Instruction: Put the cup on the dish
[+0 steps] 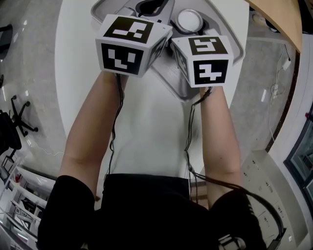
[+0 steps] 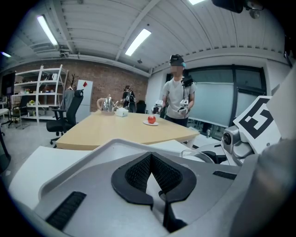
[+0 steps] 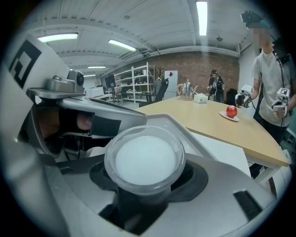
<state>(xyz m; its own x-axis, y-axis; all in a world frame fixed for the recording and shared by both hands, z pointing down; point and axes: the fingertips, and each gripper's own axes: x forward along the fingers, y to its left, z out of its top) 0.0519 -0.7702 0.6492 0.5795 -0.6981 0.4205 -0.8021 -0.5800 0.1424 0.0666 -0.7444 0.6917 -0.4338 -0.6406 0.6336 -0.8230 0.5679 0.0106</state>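
Note:
A clear glass cup (image 3: 144, 163) with a white bottom stands upright between the jaws of my right gripper (image 3: 146, 150), which is shut on it. From the head view the cup (image 1: 189, 20) shows as a round rim at the top, over the white round table (image 1: 146, 122), with the right gripper (image 1: 194, 25) round it. My left gripper (image 1: 146, 6) is held close beside it on the left. Its black pads (image 2: 138, 173) meet at the tip with nothing between them, so the left gripper (image 2: 151, 155) is shut. No dish shows on the white table.
Beyond the white table stands a wooden table (image 2: 115, 129) with a red apple on a small plate (image 2: 151, 120) and a kettle. A person (image 2: 178, 99) with grippers stands behind it. An office chair (image 2: 64, 115) and shelves (image 2: 41, 92) are at the left.

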